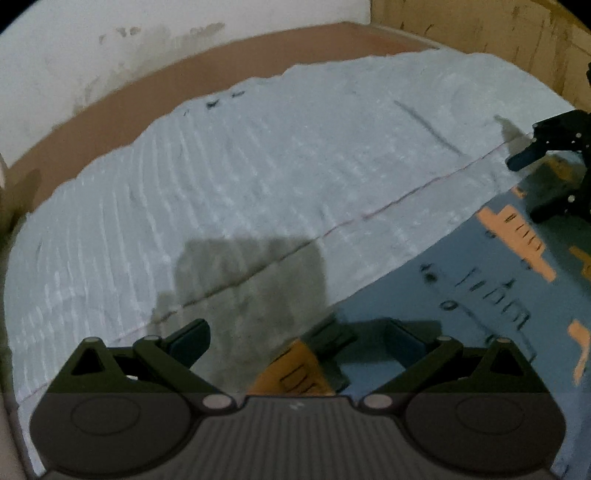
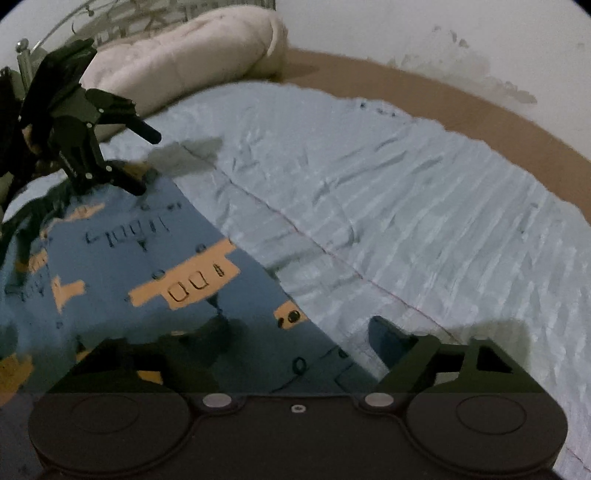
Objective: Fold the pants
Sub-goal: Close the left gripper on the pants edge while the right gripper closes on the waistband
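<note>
The pants (image 1: 480,295) are blue with orange patches and dark drawings, and lie flat on a pale blue ribbed sheet (image 1: 258,166). My left gripper (image 1: 295,339) hangs open just above the pants' edge, where blue cloth meets the sheet; one finger is over the sheet, the other over the pants. In the right wrist view the pants (image 2: 129,258) fill the lower left. My right gripper (image 2: 295,339) is also open, straddling the pants' edge, with cloth below the jaws and not pinched. Each gripper shows in the other's view: the right gripper (image 1: 532,181) and the left gripper (image 2: 146,162), both with jaws apart.
The sheet (image 2: 406,203) covers a bed with a brown border (image 1: 147,92) against a stained white wall. A rolled beige quilt (image 2: 184,55) lies at the far end. A wooden panel (image 1: 480,29) stands at the other side.
</note>
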Demonstrator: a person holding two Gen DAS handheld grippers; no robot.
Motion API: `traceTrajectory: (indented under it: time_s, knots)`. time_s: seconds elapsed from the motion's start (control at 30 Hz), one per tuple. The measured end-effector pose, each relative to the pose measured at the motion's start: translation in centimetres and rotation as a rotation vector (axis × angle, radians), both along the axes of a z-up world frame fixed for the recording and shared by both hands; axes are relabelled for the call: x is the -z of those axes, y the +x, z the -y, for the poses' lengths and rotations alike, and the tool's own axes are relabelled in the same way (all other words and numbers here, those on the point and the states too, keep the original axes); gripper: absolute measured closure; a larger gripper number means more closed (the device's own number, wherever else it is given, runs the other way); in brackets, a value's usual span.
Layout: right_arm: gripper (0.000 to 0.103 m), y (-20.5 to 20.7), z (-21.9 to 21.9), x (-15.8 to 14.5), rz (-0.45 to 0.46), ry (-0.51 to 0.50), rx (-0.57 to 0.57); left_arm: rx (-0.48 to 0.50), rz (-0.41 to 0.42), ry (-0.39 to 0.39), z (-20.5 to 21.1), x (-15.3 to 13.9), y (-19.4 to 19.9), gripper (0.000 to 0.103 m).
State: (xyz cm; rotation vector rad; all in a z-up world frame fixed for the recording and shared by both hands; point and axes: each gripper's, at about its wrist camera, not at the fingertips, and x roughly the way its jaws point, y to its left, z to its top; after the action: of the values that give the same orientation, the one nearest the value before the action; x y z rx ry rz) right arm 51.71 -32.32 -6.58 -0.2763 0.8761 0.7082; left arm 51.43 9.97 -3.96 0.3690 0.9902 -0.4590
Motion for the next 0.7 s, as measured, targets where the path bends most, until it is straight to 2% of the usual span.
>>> traceTrajectory:
  time_s: [0.07,0.1,0.13,0.2,0.27,0.3,0.37,0.53,0.7]
  knots:
    - [0.032,0.2,-0.2,0.2,-0.004,0.006,-0.007,-0.028,-0.045,-0.031,-0.7,0.4,0.3,0.019]
    - [0.041,0.3,-0.2,0.2,-0.007,0.011,-0.016,-0.051,-0.081,-0.066,-1.2,0.5,0.5,0.021]
    - [0.046,0.4,-0.3,0.2,-0.011,0.014,-0.021,-0.084,-0.117,-0.1,-1.7,0.5,0.7,0.027]
    - [0.065,0.3,-0.7,0.3,-0.016,0.016,-0.032,-0.121,-0.143,-0.138,-2.4,0.2,0.7,0.042]
    - [0.076,0.1,-0.9,0.4,-0.028,0.016,-0.043,-0.131,-0.14,-0.142,-2.4,-0.1,0.5,0.081]
    - [0.086,0.0,-1.1,0.3,-0.036,0.014,-0.045,-0.133,-0.139,-0.141,-2.2,-0.3,0.3,0.09]
    - [0.1,-0.3,-1.2,0.2,-0.039,0.01,-0.059,-0.138,-0.122,-0.118,-1.7,-0.7,-0.3,0.102]
    - [0.102,-1.2,-1.9,-1.0,0.028,-0.042,-0.068,-0.219,-0.077,-0.095,-0.7,-1.7,-0.8,0.103]
    - [0.103,-1.2,-2.6,-3.0,0.138,-0.085,-0.051,-0.3,0.037,-0.094,-0.8,-4.2,-1.3,0.103]
